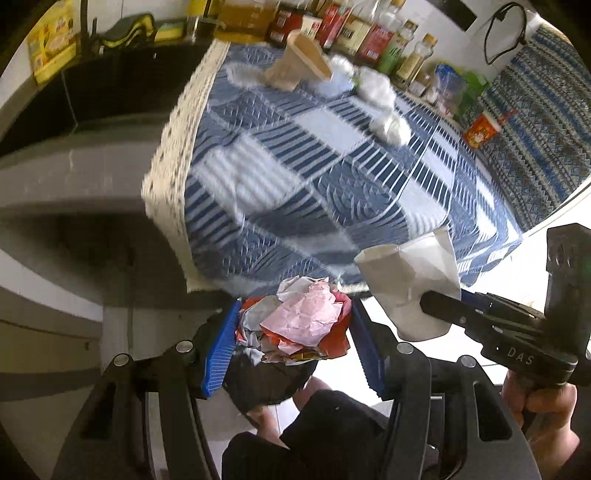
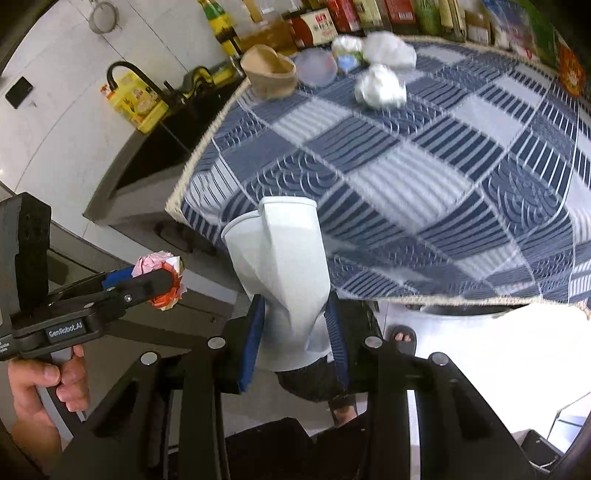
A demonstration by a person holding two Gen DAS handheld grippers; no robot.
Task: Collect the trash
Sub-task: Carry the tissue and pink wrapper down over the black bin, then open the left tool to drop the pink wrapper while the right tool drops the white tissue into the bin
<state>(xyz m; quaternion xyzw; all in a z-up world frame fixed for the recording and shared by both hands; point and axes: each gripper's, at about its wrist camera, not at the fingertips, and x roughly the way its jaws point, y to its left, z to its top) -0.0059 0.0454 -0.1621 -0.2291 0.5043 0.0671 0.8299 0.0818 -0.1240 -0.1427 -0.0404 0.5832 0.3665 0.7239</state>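
Trash in both tools. Left gripper [image 1: 293, 332] clamped partway closed on a crumpled wad of pink, red and grey paper [image 1: 303, 321], blue pads pressing it from either side; seen from the left wrist view the wad sits at 6 o'clock, off the near edge of the blue-and-white checked tablecloth [image 1: 295, 166]. Right gripper [image 2: 295, 328] closed narrower on a crushed white paper cup [image 2: 284, 280], pinched at its lower end, mouth pointing up toward 12 o'clock and creased down one side. The same cup shows in the left wrist view at 4 o'clock, just beside the wad but apart from it.

Still on the cloth, far side: a squashed brown paper cup [image 2: 271, 74] at 11 o'clock in the right wrist view, a clear plastic lid [image 2: 317, 68] just beside it, and crumpled white paper balls [image 2: 380, 86] near 12 o'clock. A row of bottles and jars [image 1: 369, 33] lines the far edge of the table. A black sink with a black faucet [image 2: 129, 74] lies at 10 o'clock, a yellow packet [image 2: 138, 101] beside it.

A hand [image 2: 44, 384] grips the left tool's handle. A sandalled foot [image 2: 400, 338] shows on the pale floor below the table edge. Both views are motion-blurred.
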